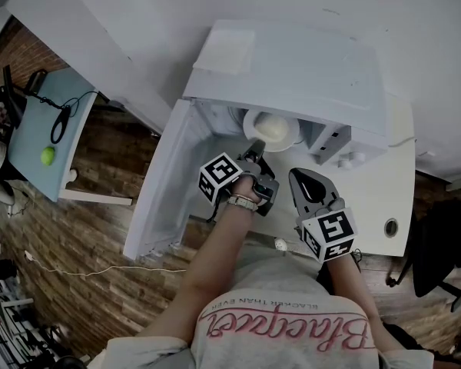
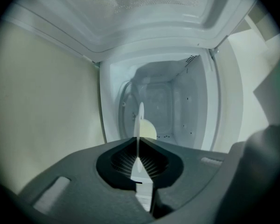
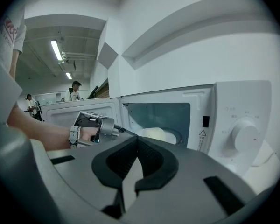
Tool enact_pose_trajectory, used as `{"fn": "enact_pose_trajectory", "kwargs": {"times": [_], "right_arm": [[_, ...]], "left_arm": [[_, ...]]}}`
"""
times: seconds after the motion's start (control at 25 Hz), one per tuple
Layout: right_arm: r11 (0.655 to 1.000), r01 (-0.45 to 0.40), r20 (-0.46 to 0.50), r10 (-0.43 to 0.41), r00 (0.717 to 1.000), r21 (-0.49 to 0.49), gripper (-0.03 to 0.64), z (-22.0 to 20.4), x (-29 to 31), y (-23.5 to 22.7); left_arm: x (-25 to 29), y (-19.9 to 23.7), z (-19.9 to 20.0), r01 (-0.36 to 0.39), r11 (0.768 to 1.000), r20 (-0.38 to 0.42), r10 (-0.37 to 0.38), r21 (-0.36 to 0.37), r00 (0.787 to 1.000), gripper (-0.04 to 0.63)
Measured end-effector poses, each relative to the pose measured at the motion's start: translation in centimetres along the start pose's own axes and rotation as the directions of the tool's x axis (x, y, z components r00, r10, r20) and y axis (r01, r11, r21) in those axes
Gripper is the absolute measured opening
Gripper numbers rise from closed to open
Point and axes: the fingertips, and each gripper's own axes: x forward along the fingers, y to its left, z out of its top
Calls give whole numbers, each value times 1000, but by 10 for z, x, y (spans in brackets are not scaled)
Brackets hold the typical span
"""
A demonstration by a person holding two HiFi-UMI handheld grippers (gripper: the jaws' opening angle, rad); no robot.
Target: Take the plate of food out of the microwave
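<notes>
Gripping: your left hand-held gripper (image 2: 139, 148) is clenched on the plate (image 2: 140, 118) rim, just inside the microwave (image 1: 307, 68).
Right: your right hand-held gripper (image 3: 137, 141) waits closed and empty, outside the microwave.
Pull: keep the plate level and draw it straight out.

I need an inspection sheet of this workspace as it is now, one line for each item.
Surface: white desk carries the microwave, its door open wide.
Job's things: plate with pale food inside the microwave.
Clutter: green ball on a side table.
Grippers: left gripper shut on the plate's rim; right gripper shut, empty, outside the microwave.
Cables: white cable on the wood-pattern floor; black cable on the side table.
Surroundings: black chair; people far behind.
</notes>
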Motion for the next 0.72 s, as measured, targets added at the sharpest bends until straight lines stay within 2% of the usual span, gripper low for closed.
{"fn": "enact_pose_trajectory", "kwargs": {"times": [0.32,0.72], "right_arm": [[1000,-14,35,15,999,-13,11,5,-11,10],[1000,6,81,-5,997,-21,11,10,-30,17]], "left_arm": [[-14,-5,-3,51,999,26,-51,-16,998,18],[-38,-11,-10,103,994,44,-101,-26,994,18]]}}
